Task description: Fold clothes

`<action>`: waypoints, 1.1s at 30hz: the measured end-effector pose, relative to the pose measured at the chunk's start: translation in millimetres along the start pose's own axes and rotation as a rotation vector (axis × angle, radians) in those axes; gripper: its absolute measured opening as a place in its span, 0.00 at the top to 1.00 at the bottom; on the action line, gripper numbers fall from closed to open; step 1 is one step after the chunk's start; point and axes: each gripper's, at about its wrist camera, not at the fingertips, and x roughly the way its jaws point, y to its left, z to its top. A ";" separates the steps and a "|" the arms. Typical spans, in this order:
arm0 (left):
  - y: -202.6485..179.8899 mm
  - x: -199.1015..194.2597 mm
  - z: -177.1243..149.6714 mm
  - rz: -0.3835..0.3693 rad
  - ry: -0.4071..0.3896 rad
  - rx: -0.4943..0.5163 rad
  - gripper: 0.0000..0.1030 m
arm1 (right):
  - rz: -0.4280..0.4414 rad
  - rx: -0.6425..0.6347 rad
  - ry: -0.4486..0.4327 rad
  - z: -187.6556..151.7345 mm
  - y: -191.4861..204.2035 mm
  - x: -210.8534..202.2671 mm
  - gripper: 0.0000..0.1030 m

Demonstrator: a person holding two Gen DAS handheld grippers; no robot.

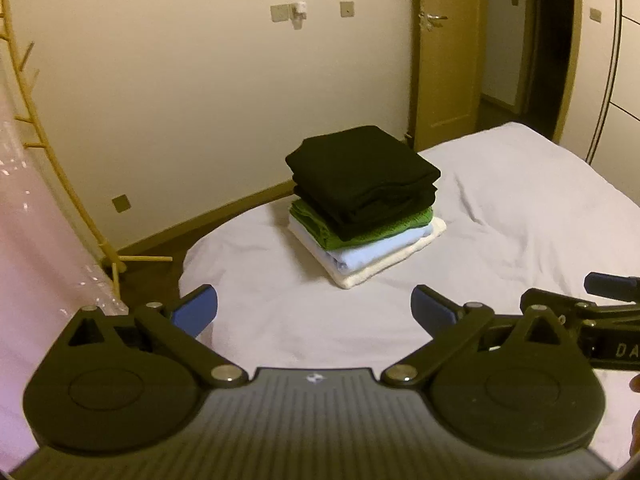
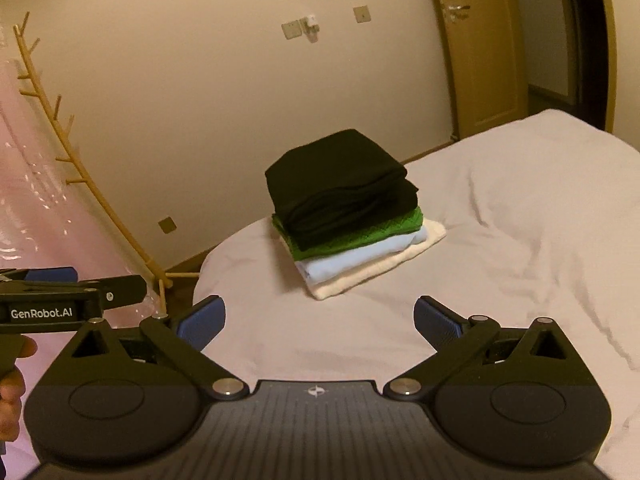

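Both black two-finger tools with blue pads, left tool [image 1: 314,310] and right tool [image 2: 319,320], gape fully wide and hold nothing. Beyond them, well apart, a folded stack [image 1: 362,204] sits near the corner of the white-sheeted bed [image 1: 520,208]: black garment topmost, then green, pale blue, cream. Judged risk: a careless nudge could topple the stack off the soft edge.

A cream wall [image 1: 180,100] with small switch plates fills the upper frame, meeting dark floor [image 1: 152,268] along a brown skirting board. At upper right a tan door [image 1: 444,52] stands open; a wooden coat rack [image 2: 72,168] curves down the left beside the white-sheeted bed [image 1: 520,208].
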 end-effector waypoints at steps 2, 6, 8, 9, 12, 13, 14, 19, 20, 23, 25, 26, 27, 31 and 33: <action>-2.4 -10.1 -3.0 0.016 -0.009 -0.003 0.01 | -0.006 -0.011 -0.006 -0.5 -0.3 -8.3 0.00; -6.7 -21.3 -7.8 0.054 -0.024 -0.010 0.01 | -0.009 -0.029 -0.020 -1.0 -1.7 -21.5 0.00; -9.7 -23.2 -10.4 0.078 -0.024 -0.009 0.01 | -0.005 -0.033 -0.020 -1.1 -3.4 -23.5 0.00; -11.3 -23.9 -11.7 0.092 -0.024 -0.007 0.01 | -0.004 -0.036 -0.013 -1.1 -4.2 -23.0 0.00; -15.9 -23.0 -15.9 0.103 -0.025 -0.007 0.01 | -0.011 -0.055 0.004 -2.0 -4.8 -21.0 0.00; -17.3 -22.4 -17.1 0.103 -0.024 -0.011 0.01 | -0.013 -0.063 0.011 -2.5 -4.9 -19.4 0.00; -18.4 -21.1 -18.1 0.100 -0.022 -0.019 0.01 | -0.013 -0.070 0.017 -3.1 -5.0 -17.6 0.00; -21.0 -3.3 -23.2 0.074 0.030 -0.069 0.01 | -0.013 -0.076 0.045 -4.9 -10.2 -7.1 0.00; -21.4 2.5 -24.4 0.065 0.048 -0.077 0.01 | -0.013 -0.074 0.054 -4.8 -12.2 -3.6 0.00; -23.3 19.1 -28.8 0.040 0.095 -0.104 0.01 | -0.020 -0.070 0.082 -4.6 -18.6 8.3 0.00; -25.6 27.3 -30.5 0.035 0.111 -0.111 0.01 | -0.026 -0.066 0.100 -4.6 -23.3 17.2 0.00; -26.8 31.2 -31.2 0.035 0.117 -0.114 0.01 | -0.028 -0.061 0.110 -4.4 -25.8 21.6 0.00; -28.1 35.1 -31.9 0.035 0.124 -0.117 0.01 | -0.030 -0.058 0.121 -4.3 -28.4 26.0 0.00; -32.4 49.8 -31.5 0.039 0.147 -0.121 0.01 | -0.039 -0.063 0.160 -3.9 -34.6 43.7 0.00; -34.4 56.6 -30.0 0.046 0.154 -0.116 0.01 | -0.042 -0.069 0.177 -3.1 -36.6 51.4 0.00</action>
